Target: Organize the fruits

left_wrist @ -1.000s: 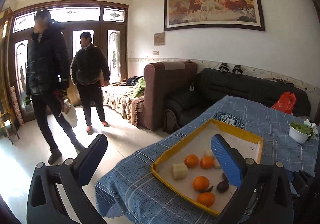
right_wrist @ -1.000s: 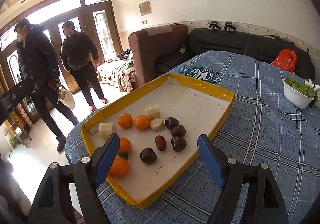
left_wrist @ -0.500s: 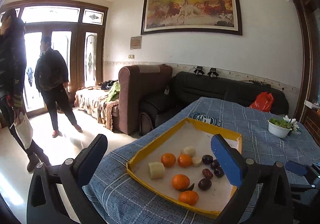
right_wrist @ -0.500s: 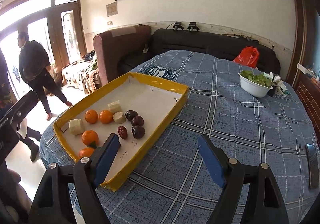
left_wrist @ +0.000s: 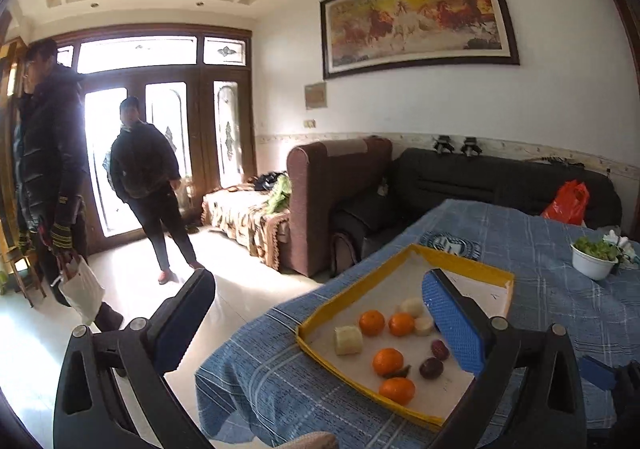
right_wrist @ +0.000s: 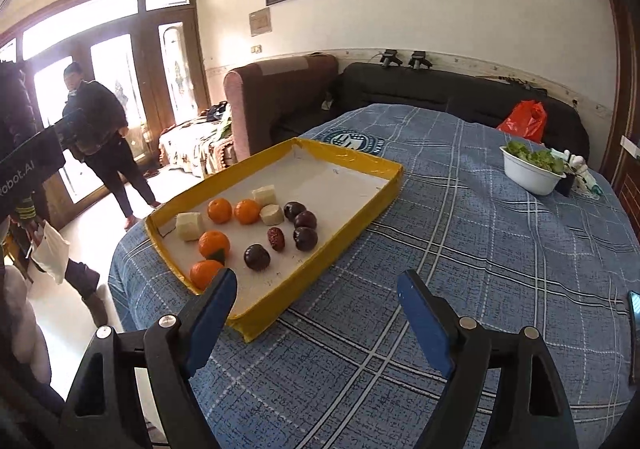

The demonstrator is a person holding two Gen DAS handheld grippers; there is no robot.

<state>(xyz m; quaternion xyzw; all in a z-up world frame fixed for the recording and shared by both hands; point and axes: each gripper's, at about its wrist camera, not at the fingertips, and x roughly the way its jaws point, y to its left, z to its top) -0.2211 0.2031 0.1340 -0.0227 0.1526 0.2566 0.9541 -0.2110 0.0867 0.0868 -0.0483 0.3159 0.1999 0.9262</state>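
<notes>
**Two grippers apart above a tray of mixed fruit**

Two grippers hang over the near edge of the tabletop [right_wrist: 500,249], which is covered with a blue checked cloth. The left gripper [left_wrist: 320,329] has its jaws wide apart with nothing between them. The right gripper [right_wrist: 316,323] is likewise spread wide and empty, above the cloth just near the tray's near corner.

The yellow-rimmed tray [right_wrist: 352,159] lies on the left part of the tabletop. Inside it, four oranges [right_wrist: 219,210] sit toward the left, three pale white chunks [right_wrist: 189,225] lie among them, and dark plums [right_wrist: 305,238] with one reddish date [right_wrist: 276,238] cluster to their right. The far half of the tray is bare.

A white bowl of greens [right_wrist: 530,173] stands far right, well apart from the tray.
</notes>
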